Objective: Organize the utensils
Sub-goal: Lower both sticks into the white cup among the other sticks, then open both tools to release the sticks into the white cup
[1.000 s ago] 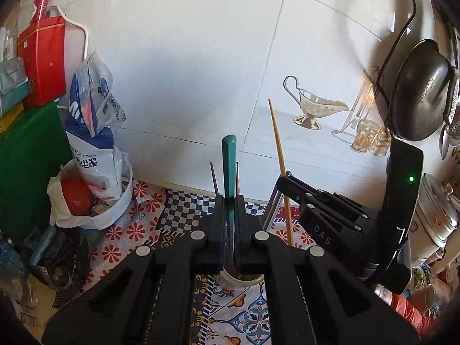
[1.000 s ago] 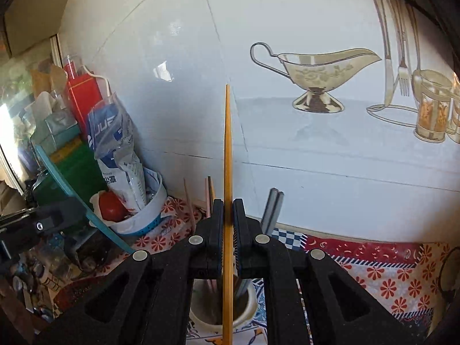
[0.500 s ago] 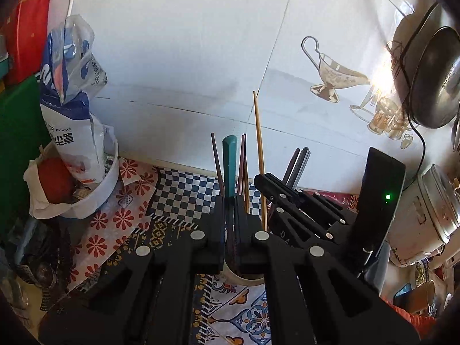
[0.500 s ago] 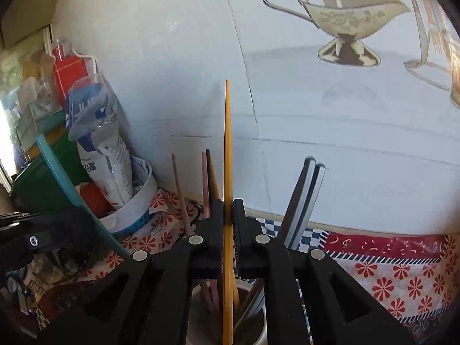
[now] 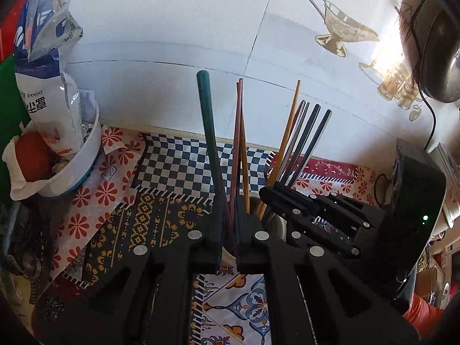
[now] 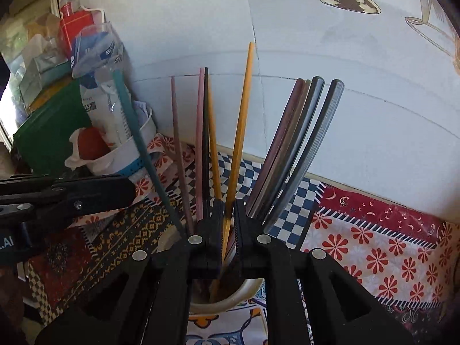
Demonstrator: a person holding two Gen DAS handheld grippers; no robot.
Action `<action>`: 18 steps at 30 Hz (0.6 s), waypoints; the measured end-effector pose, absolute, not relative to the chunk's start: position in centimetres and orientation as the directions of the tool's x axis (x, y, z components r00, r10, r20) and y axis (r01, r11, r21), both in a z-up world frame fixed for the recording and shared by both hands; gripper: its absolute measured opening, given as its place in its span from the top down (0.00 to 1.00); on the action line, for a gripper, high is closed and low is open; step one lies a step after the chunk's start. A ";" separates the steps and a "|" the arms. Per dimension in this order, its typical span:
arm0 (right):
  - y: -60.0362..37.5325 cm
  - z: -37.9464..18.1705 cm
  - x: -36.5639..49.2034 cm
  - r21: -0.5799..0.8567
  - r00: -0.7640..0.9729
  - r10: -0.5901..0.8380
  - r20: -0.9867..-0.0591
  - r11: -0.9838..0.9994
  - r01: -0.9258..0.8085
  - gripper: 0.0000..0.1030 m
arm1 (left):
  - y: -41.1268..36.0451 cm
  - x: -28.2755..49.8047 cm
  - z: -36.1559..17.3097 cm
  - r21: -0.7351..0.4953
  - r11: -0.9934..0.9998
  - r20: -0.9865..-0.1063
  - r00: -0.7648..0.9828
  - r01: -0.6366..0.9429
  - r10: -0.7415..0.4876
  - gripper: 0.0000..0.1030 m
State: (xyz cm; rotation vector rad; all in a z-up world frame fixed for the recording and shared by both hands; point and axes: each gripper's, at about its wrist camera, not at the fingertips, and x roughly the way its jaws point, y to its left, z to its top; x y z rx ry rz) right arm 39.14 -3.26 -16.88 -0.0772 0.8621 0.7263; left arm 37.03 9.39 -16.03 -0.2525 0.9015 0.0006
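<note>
Left gripper: jaws pressed nearly together, pinching the teal handle low on its shaft. The handle runs up and leans left; its lower end goes down toward the cup, but the jaws hide where it ends.

Right gripper: jaws close together on the yellow chopstick. A thin slit shows beside the stick, so the pinch may be slackening; I cannot tell whether the pads still bear on it. The chopstick's lower end goes down into the cup.

Step in hand, as I judge it: both utensils are being seated in the cup alongside the other chopsticks and the dark flat handles. Next move calls for spreading both jaws just enough to free each shaft, then drawing the grippers up and back without catching the neighbouring sticks, which stand close on either side.

View differences:
- The right wrist view looks down into the cup mouth and shows its pale rim; the left wrist view shows only a sliver of it.
- The left wrist view shows the right gripper from the side, just beside the dark handles, plus a wok hanging at upper right.
- The right wrist view alone shows the red carton at upper left.
</note>
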 end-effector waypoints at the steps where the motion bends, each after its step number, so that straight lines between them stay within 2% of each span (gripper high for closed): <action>1: -3.1 -16.8 38.9 0.212 0.421 0.547 -0.723 0.756 -0.619 0.93 | 9.4 36.9 -15.9 -0.218 0.970 -0.776 0.621 -0.106 -0.106 0.96; 11: -5.1 -11.9 36.1 0.192 0.412 0.556 -0.722 0.733 -0.653 0.92 | 9.5 33.4 -11.7 -0.190 0.973 -0.721 0.691 -0.129 -0.049 0.94; 18: -7.5 -4.7 32.3 0.145 0.536 0.580 -0.614 0.750 -0.645 0.92 | 8.4 27.7 -5.2 -0.126 0.983 -0.575 0.817 -0.133 0.037 0.88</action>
